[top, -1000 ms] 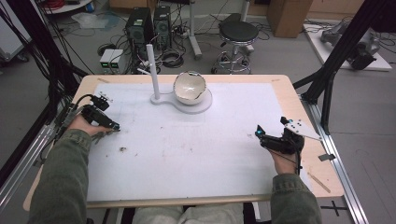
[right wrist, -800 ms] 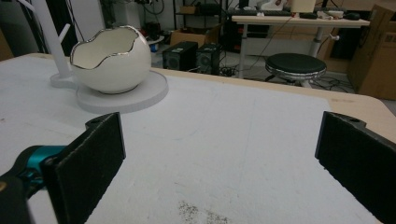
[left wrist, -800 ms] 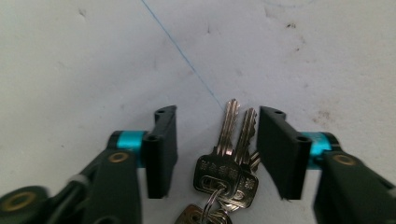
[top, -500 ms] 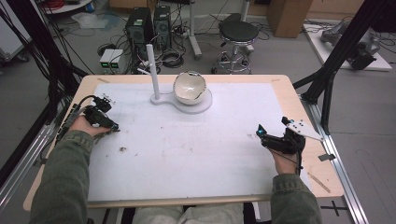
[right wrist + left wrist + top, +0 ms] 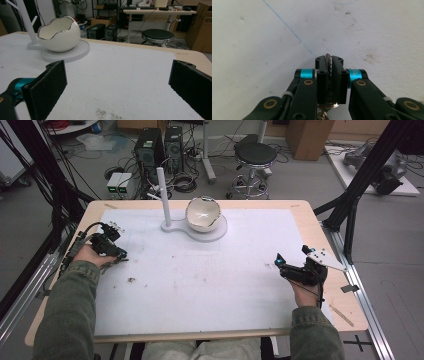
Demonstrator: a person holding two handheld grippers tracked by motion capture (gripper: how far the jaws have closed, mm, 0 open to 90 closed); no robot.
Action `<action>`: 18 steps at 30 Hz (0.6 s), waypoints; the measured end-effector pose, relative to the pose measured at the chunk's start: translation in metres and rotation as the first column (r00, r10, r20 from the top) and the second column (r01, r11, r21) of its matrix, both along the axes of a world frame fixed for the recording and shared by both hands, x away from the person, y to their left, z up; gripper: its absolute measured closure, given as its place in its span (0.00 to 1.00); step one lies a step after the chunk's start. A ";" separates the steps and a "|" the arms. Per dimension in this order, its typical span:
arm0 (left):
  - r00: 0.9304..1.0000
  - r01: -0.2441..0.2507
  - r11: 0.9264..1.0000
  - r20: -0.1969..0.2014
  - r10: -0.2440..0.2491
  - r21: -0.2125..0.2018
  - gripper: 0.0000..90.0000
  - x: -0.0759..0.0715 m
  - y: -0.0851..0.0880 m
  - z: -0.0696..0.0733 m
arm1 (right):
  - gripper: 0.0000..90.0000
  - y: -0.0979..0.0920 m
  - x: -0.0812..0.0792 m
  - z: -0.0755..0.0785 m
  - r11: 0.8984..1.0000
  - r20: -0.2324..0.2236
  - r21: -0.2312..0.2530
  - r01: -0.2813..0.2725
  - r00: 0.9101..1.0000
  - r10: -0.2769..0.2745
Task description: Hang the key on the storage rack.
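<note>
Your left gripper [image 5: 329, 63] pinches a small silvery thing [image 5: 328, 58], too squished between the jaws to name. At the top left of the right gripper view, the white stand [image 5: 24, 20] is cut off.

The bowl [image 5: 59, 34] looks like glossy white ceramic with a silvery metal-looking rim. Under it, the stand [image 5: 200, 227] is matt white plastic. The mat [image 5: 210, 275] around the stand is matt white, slightly rough and stained. The table [image 5: 300, 207] edge looks like pale wood.
</note>
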State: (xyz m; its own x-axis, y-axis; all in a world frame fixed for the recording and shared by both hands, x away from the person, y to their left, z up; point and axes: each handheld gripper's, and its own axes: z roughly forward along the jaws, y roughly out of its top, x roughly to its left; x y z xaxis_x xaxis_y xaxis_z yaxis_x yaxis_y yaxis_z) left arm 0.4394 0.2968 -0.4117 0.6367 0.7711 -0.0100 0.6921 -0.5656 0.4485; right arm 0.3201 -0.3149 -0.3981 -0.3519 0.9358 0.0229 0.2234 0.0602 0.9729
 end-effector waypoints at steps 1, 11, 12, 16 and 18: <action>1.000 -0.006 1.000 0.009 0.006 0.001 0.93 -0.001 0.000 0.002 | 0.01 0.000 -0.001 0.000 1.000 -0.003 0.002 0.002 1.000 -0.002; 0.998 -0.016 0.997 0.064 0.021 -0.075 0.93 -0.012 0.009 0.021 | 0.01 -0.001 -0.001 0.001 1.000 0.003 0.015 0.003 1.000 -0.003; 0.997 -0.011 0.997 0.076 0.016 -0.076 0.93 -0.012 0.010 0.024 | 0.01 -0.001 -0.001 0.001 1.000 0.002 0.015 0.004 1.000 -0.004; 0.994 -0.019 0.994 0.101 0.030 -0.108 0.93 -0.016 0.011 0.031 | 0.01 -0.001 -0.001 0.001 1.000 0.006 0.013 0.004 1.000 -0.004; 0.993 -0.015 0.991 0.117 0.030 -0.130 0.93 -0.020 0.013 0.036 | 0.01 -0.002 -0.001 0.001 1.000 0.006 0.018 0.003 1.000 -0.003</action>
